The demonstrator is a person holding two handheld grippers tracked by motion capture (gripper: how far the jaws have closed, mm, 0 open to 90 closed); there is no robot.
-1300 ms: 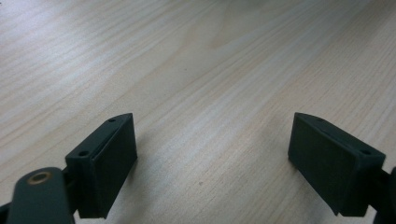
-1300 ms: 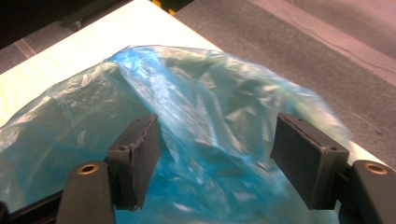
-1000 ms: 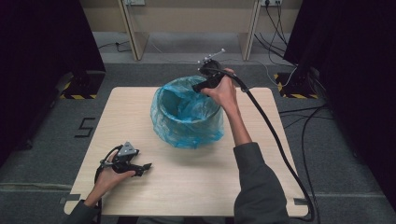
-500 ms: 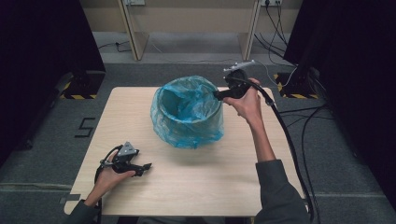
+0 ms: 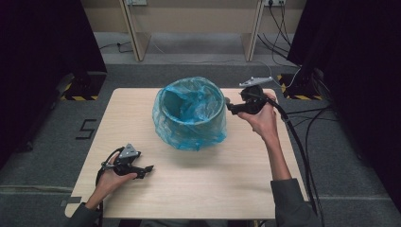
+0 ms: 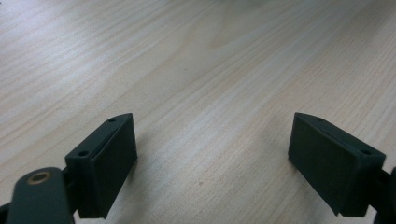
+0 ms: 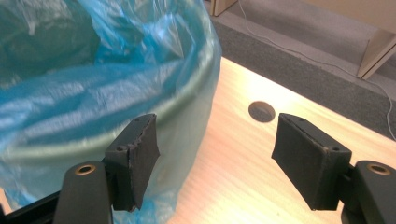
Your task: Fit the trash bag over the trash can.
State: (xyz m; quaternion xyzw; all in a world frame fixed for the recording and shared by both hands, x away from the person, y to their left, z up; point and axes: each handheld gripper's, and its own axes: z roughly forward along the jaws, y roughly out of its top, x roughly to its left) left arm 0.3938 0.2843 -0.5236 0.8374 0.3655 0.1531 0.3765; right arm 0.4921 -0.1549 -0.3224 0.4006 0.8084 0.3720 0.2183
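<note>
A round bin lined with a blue plastic bag [image 5: 189, 116] stands in the middle of the wooden table [image 5: 222, 189]. My right gripper [image 5: 229, 106] is held just off the bin's right side, pointing at it, with its grey plate on top. In the right gripper view the gripper [image 7: 215, 128] is open with nothing between the jaws; the bagged bin wall [image 7: 93, 93] lies behind the left jaw. My left gripper [image 5: 146, 170] rests at the table's near left. In its own view that gripper [image 6: 212, 121] is open over bare wood.
A round cable hole [image 7: 261, 111] is cut in the table beyond the right jaws. Cables [image 5: 302, 142] trail from the right gripper off the table's right edge. Desk legs [image 5: 132, 33] stand on the grey floor behind the table.
The right hand has carried its gripper from the bin's far rim to the right and nearer, down beside the bin's right wall. The left hand has stayed put.
</note>
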